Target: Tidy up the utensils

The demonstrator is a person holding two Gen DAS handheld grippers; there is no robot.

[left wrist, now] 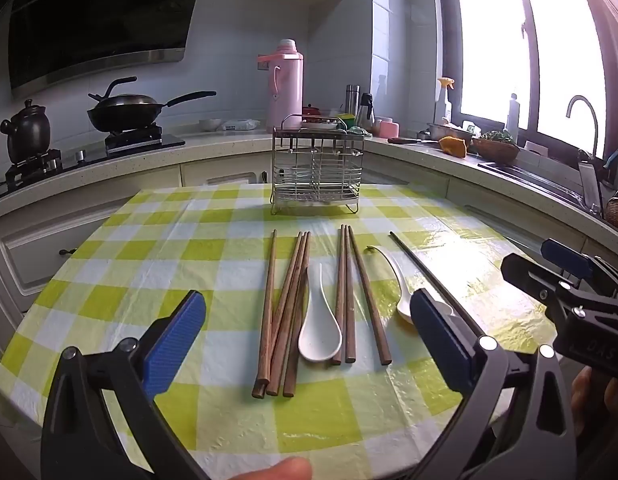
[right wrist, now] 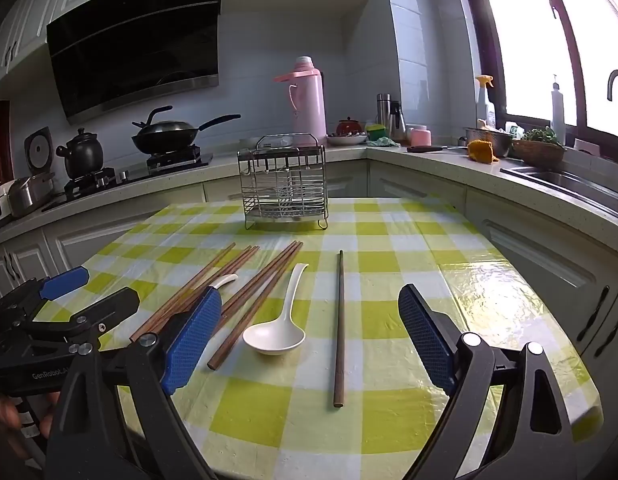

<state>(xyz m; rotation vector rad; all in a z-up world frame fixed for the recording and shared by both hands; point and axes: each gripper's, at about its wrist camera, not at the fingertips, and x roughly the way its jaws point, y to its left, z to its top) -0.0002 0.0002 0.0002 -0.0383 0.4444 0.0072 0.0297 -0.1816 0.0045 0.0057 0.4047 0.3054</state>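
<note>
Left tool (left wrist: 309, 344) and right tool (right wrist: 309, 340): jaws fully spread, nothing held. Just beyond them, chopsticks (left wrist: 285, 312) and two spoons (left wrist: 320, 328) lie loose on the counter (left wrist: 149, 256). The far rack (left wrist: 315, 168) appears empty. Judgement: sorting not begun; every utensil remains.

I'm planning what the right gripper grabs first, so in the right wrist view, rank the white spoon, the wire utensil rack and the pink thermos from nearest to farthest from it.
1. White spoon: on the checked cloth, just ahead of the open right gripper.
2. Wire utensil rack: at the table's far edge.
3. Pink thermos: on the counter behind the rack.
</note>
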